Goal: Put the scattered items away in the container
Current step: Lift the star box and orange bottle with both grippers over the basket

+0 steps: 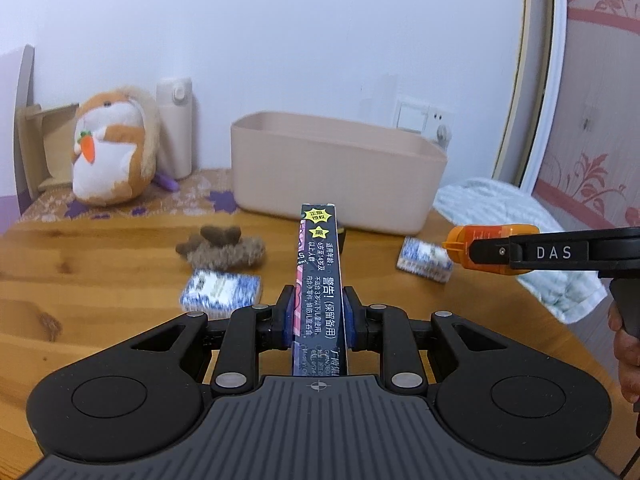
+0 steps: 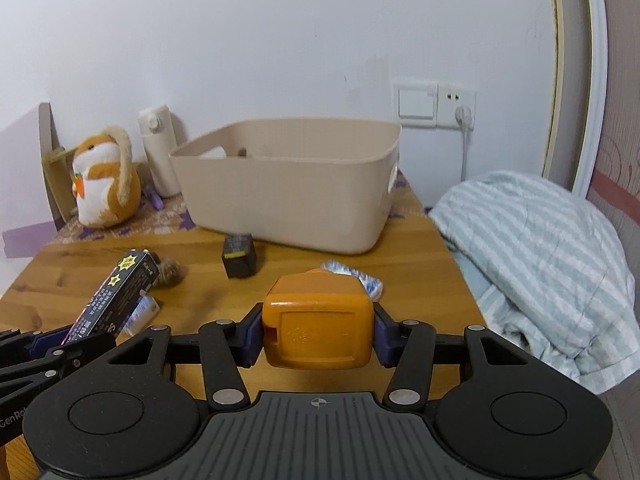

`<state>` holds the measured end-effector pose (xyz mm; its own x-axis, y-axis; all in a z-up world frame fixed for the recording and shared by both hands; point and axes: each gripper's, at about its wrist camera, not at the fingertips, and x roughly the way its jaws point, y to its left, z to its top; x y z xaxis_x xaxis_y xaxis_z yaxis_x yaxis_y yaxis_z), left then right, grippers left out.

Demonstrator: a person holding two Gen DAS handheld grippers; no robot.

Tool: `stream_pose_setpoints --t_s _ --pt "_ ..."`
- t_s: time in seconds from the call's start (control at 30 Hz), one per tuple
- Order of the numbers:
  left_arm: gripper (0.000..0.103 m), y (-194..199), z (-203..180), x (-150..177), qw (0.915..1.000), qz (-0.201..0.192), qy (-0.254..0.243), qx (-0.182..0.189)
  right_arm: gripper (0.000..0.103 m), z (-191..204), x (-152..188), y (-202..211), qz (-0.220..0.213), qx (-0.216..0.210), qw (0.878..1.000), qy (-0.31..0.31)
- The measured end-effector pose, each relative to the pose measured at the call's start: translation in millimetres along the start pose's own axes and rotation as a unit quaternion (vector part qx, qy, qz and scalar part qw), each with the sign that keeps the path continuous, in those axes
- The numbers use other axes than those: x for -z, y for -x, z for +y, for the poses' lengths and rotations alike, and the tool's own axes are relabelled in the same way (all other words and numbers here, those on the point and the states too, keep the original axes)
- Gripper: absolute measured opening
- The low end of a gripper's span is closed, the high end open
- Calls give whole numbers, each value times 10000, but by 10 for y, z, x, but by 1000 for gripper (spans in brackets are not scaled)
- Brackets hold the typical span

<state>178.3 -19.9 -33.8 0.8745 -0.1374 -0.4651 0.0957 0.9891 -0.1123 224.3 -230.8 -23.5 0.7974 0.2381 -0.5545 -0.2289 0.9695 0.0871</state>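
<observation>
My left gripper is shut on a long black printed box, held on edge above the wooden table. My right gripper is shut on an orange bottle; it also shows in the left wrist view at the right. The beige plastic bin stands at the back of the table, ahead of both grippers. On the table lie a brown furry toy, two blue-and-white packets and a small black box.
A hamster plush and a beige flask stand at the back left by a wooden stand. A striped blue-white blanket lies off the table's right edge. A wall socket sits behind the bin.
</observation>
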Motion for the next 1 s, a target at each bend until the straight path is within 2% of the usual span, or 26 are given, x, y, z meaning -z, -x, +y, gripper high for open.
stream_pose_setpoints --t_s 0.53,1.0 --pt "24 71 -37 -358 9991 -413 -88 30 50 -20 -316 198 -471 -9 9989 26" --pt "24 -312 8 -805 9980 -603 -153 -125 50 -50 -804 157 -889 56 9959 125"
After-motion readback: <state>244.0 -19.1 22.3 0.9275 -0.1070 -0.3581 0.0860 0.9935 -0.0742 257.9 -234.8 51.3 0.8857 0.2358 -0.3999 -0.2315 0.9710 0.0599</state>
